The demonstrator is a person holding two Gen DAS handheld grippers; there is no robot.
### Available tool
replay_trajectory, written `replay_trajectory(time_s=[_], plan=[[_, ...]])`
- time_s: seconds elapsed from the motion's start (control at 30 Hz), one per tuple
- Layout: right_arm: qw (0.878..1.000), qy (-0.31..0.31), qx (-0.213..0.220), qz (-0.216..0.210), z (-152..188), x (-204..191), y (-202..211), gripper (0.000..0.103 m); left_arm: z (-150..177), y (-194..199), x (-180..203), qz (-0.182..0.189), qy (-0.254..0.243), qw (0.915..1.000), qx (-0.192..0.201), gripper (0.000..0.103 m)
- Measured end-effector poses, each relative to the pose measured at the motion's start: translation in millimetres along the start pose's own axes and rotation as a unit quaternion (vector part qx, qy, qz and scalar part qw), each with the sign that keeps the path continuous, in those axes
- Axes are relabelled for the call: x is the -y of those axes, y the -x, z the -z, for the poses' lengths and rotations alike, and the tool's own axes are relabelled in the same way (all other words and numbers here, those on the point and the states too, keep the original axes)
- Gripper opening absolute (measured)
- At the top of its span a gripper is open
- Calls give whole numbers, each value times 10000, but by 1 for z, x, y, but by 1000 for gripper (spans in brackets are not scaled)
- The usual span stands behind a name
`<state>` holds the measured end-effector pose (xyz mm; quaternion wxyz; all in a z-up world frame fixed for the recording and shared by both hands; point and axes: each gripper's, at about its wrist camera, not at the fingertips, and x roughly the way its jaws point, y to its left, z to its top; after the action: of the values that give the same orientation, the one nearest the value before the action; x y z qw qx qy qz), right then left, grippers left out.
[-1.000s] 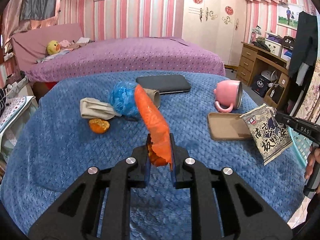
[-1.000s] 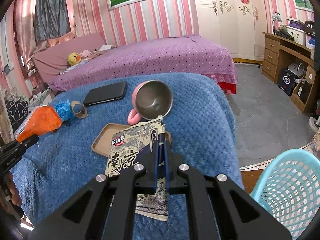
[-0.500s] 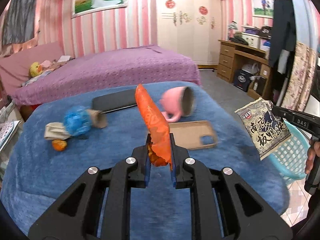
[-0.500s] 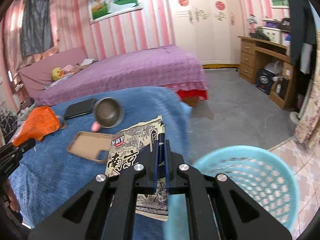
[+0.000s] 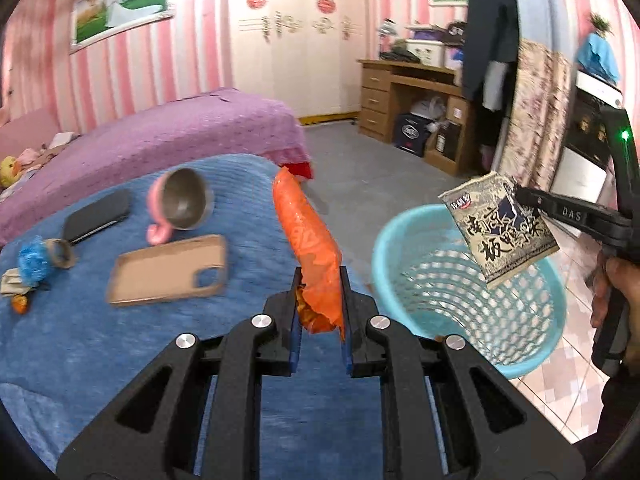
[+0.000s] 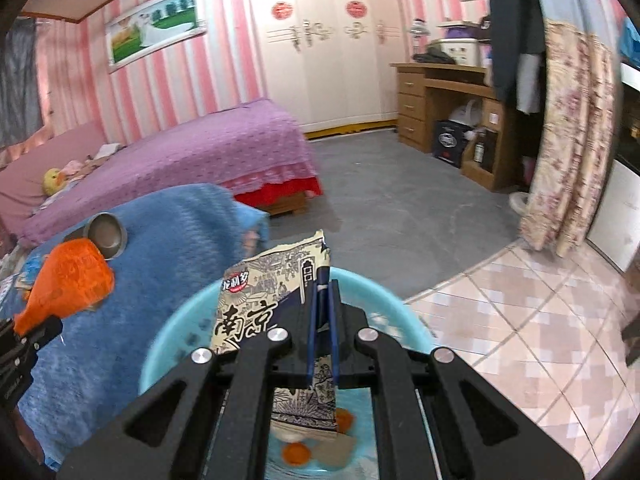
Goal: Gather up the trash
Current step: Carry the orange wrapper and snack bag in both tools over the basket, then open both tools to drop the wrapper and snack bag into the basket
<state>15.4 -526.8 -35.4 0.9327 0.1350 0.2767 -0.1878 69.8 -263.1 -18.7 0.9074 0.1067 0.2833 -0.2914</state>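
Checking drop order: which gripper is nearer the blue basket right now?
Right. The right gripper, shut on the printed snack packet, hangs over the blue basket. The left gripper, shut on the orange wrapper, is over the blue blanket beside the basket.

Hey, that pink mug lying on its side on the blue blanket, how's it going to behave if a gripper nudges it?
The pink mug lies on its side, so its round body would probably roll. Its handle, resting on the blue blanket, may stop the roll early. The grey inside looks like metal, so it is likely rigid and not very fragile.
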Motion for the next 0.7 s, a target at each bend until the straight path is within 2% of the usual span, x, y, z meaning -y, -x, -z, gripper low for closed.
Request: replay_trajectory(time_s=[0.23,0.53,0.57,0.63,0.7], plan=[[9995,-257,-86,189,5,38,-6,6,-3,-18,50,227,-251,9994,-18,14],[9991,-303,-37,309,7,52,-6,6,-10,-40,87,512,-392,9978,-158,17],[9990,-307,-41,316,7,53,-7,6,-10,-42,88,532,-382,9977,-176,20],[9989,-346,-40,321,8,57,-7,6,-12,-44,89,529,-327,9978,-216,50],[9987,-388,-24,328,9,61,-5,6,-15,-44,87,411,-244,9987,-156,69]])
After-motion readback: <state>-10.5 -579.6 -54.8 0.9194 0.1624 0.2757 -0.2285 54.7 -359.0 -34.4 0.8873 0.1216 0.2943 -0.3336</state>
